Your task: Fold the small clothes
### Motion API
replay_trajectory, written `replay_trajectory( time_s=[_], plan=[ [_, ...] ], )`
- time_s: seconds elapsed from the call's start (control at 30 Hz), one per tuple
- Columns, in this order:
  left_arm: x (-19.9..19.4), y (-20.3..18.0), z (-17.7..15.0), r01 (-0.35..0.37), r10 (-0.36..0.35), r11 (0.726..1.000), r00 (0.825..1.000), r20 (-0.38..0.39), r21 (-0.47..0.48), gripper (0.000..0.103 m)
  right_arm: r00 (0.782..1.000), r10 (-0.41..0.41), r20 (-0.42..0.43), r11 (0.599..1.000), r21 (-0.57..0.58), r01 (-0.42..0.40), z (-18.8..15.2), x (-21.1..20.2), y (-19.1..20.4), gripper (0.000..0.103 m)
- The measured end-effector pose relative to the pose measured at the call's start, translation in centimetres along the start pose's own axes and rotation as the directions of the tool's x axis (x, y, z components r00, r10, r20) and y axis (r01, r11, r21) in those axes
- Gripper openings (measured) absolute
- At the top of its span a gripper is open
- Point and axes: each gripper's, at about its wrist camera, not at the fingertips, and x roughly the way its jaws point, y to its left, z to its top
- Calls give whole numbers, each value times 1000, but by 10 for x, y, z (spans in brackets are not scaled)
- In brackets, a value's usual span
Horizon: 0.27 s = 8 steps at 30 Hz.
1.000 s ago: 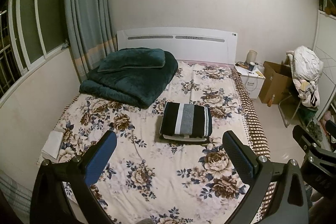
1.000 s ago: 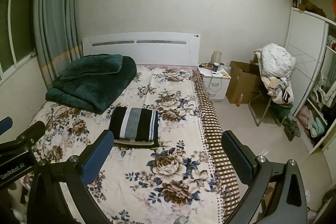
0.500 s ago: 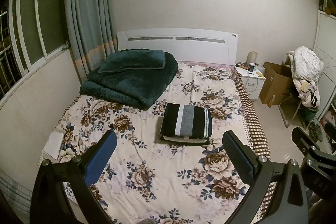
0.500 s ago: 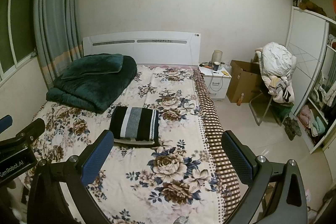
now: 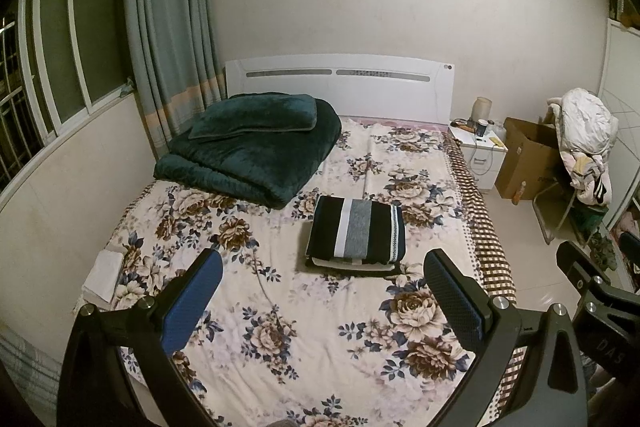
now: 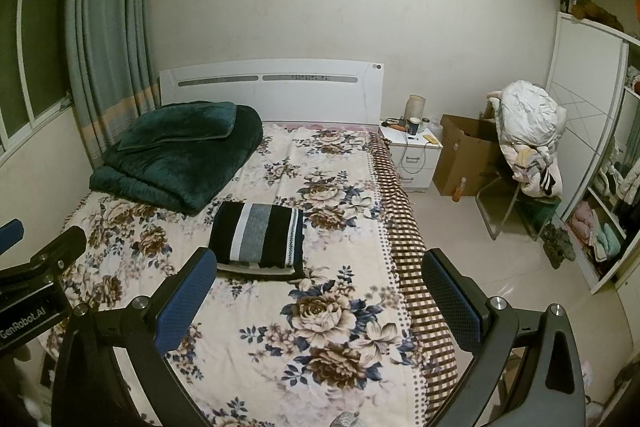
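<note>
- Left wrist view: the left gripper (image 5: pixel 320 291) hangs above the foot end of the bed (image 5: pixel 248 307), fingers spread wide, nothing between them.
- The right gripper (image 6: pixel 320 287) is the same, fingers apart and empty, up over the bed's right side.
- The striped garment (image 5: pixel 357 231) is already folded into a neat rectangle, sitting on top of what looks like another folded piece, roughly mid-bed and a bit toward the right edge.
- A folded white cloth (image 5: pixel 103 269) lies at the left edge.
- A green blanket (image 5: pixel 256 147) with a pillow on it fills the head-end left corner.
- My guess: folding is pretty much done. I can't see any loose small clothes left on the bed, so maybe just tidying the stack.
</note>
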Motion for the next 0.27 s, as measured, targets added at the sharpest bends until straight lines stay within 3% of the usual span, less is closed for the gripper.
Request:
replay_trajectory(
  time_s=[0.27],
  plan=[
    [-10,12,3,-25,25,1000,1000,18,-7,103,1000,-2,1,1000,2,2,-1,-2,-1,103]
  ],
)
